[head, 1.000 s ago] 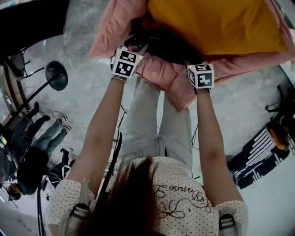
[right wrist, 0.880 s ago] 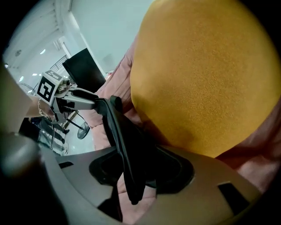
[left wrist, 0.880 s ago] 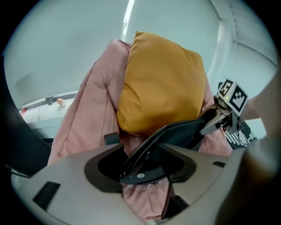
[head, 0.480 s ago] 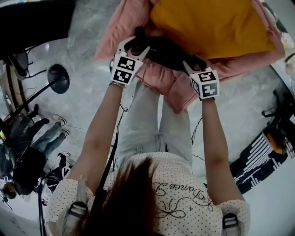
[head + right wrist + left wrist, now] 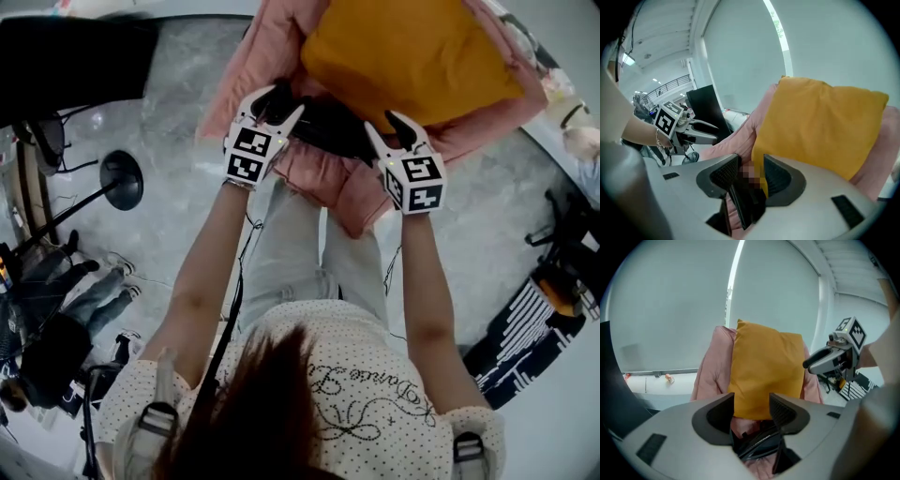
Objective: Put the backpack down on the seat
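The black backpack (image 5: 330, 120) lies on the pink padded seat (image 5: 323, 178), in front of an orange cushion (image 5: 403, 56). My left gripper (image 5: 281, 101) hovers at the backpack's left end with its jaws apart; in the left gripper view (image 5: 751, 401) black straps (image 5: 759, 444) lie just below the gap. My right gripper (image 5: 384, 129) is at the backpack's right end. Its jaws are closing, and in the right gripper view (image 5: 751, 164) a black strap (image 5: 745, 201) runs between them without the pads pressing on it.
The orange cushion (image 5: 766, 376) leans upright against the pink backrest (image 5: 712, 366). On the marble floor to the left stands a black round lamp base (image 5: 122, 178), with a black piece of furniture (image 5: 66, 56) behind it. Bystanders (image 5: 56, 319) stand lower left. A striped object (image 5: 525, 319) lies at the right.
Both grippers have drawn back from the backpack toward the person, and their fingers now show clear of it. The backpack stays on the seat.
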`<state>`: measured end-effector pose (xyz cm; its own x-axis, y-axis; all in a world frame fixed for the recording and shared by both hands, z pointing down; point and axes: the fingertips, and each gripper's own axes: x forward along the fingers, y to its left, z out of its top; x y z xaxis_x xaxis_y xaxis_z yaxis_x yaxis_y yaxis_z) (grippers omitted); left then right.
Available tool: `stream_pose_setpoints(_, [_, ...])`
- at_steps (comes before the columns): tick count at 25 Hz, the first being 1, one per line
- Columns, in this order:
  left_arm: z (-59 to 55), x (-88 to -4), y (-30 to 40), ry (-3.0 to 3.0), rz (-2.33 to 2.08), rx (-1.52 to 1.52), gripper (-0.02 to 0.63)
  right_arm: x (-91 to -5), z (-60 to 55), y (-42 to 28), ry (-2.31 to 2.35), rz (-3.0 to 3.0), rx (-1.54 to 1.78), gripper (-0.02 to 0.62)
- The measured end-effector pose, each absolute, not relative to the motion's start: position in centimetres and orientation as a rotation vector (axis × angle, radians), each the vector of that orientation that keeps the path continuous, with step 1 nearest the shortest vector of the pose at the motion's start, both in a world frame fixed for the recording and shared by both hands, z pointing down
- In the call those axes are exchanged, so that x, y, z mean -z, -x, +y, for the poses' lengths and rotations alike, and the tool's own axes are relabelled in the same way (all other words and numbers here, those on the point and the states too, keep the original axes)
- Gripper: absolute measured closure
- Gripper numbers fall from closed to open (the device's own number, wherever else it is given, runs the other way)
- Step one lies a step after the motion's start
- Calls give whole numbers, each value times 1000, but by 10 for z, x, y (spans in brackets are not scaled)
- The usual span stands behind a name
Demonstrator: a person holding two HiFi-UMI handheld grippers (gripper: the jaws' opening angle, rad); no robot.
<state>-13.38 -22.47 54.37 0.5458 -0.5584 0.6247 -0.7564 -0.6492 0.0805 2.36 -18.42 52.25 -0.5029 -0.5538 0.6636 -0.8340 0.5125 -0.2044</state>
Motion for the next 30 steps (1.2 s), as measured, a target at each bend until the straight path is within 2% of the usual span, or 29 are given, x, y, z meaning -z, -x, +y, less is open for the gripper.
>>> stream_pose_setpoints(6, [-236, -460, 123, -2527, -1196, -651, 385, -445, -191, -59, -1326, -2315, -624, 446])
stream_pose_setpoints(14, [-226, -351, 131, -2604, -1437, -452, 512, -339, -178, -67, -1474, -2466, -387, 557])
stream_pose_setpoints(21, [-203, -290, 108, -2668, -1395, -321, 585, -263, -169, -70, -1512, -2531, -154, 583])
stream_pose_setpoints(30, [-184, -245, 91, -2732, -1423, -249, 601, -202, -158, -73, -1554, -2617, 10, 584])
